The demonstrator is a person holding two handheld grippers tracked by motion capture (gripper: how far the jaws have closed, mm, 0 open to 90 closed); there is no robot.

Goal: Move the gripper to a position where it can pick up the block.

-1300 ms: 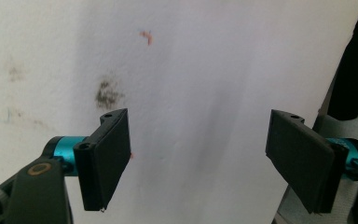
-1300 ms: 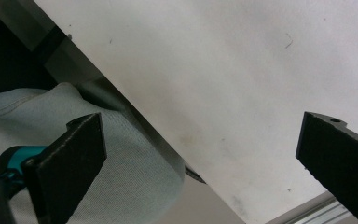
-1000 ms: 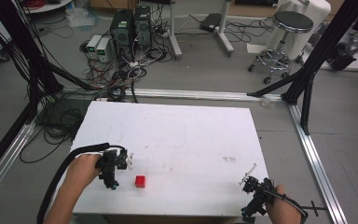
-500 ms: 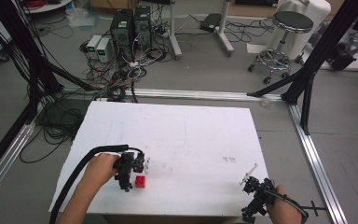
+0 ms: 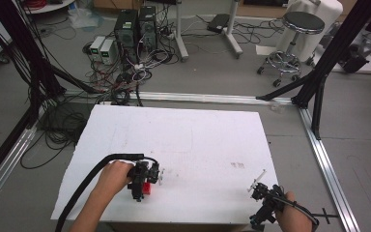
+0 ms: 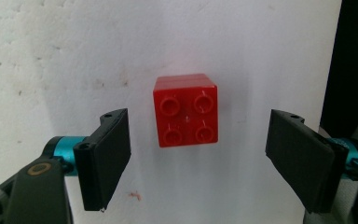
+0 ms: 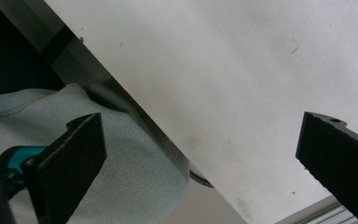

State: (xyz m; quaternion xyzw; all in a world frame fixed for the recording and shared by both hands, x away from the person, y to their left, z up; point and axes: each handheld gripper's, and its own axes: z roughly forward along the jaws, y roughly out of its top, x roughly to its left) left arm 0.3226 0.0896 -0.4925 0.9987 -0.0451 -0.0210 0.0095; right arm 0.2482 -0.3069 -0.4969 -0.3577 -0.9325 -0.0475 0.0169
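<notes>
Squarely below, glossy red four-stud plastic brick (image 6: pixel 185 110), left hand-held gripper (image 6: pixel 198 158) spread around it, matte white tabletop (image 6: pixel 242 56).

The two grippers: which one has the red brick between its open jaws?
The left gripper: the red brick lies on the table between its jaws. The right gripper has bare table and grey cloth there.
</notes>
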